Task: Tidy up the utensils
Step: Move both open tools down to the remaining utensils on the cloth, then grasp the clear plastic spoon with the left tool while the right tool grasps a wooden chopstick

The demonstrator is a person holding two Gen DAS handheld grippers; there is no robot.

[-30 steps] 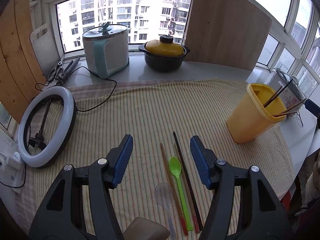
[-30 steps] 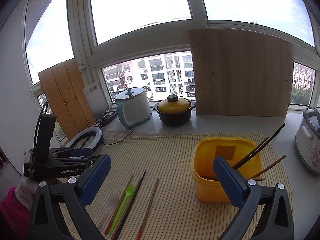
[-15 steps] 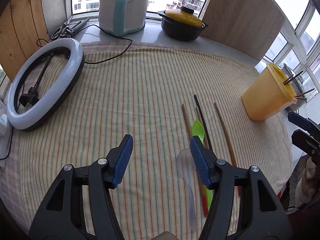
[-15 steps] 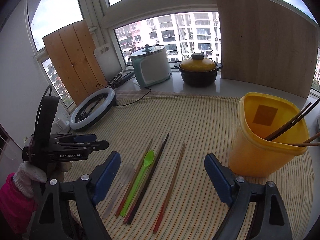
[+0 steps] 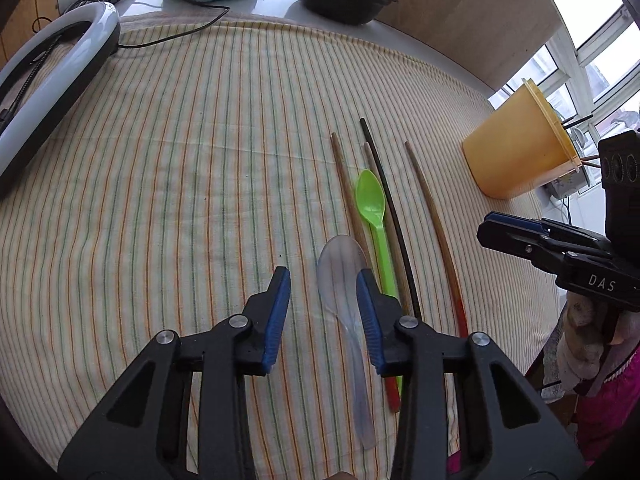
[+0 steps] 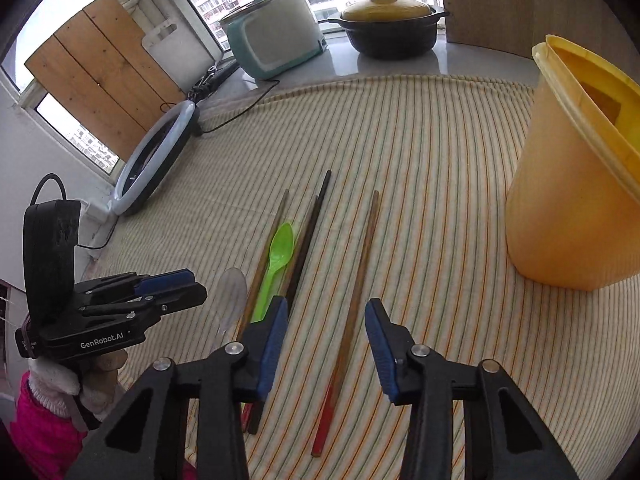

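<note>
On the striped cloth lie a clear plastic spoon [image 5: 340, 276], a green spoon [image 5: 372, 204], a black chopstick [image 5: 390, 208] and brown chopsticks with red ends [image 5: 434, 228]. My left gripper [image 5: 323, 280] is open, low over the cloth, its fingers either side of the clear spoon's bowl. My right gripper [image 6: 326, 316] is open above the lone brown chopstick [image 6: 358, 280], which runs between its fingers. The green spoon [image 6: 278, 256] and clear spoon [image 6: 232, 300] lie to its left. The yellow tub [image 6: 568, 208] holding chopsticks stands at the right.
A ring light [image 5: 44, 84] lies at the cloth's left edge. A teal cooker [image 6: 276, 36] and a yellow-lidded black pot [image 6: 390, 28] stand on the windowsill behind. A wooden board [image 5: 472, 12] leans at the back right. The cloth's near edge is close below both grippers.
Both grippers have come down and forward towards the utensils. The left one has narrowed its opening around the clear spoon's bowl. The right one now straddles the lone brown chopstick.
</note>
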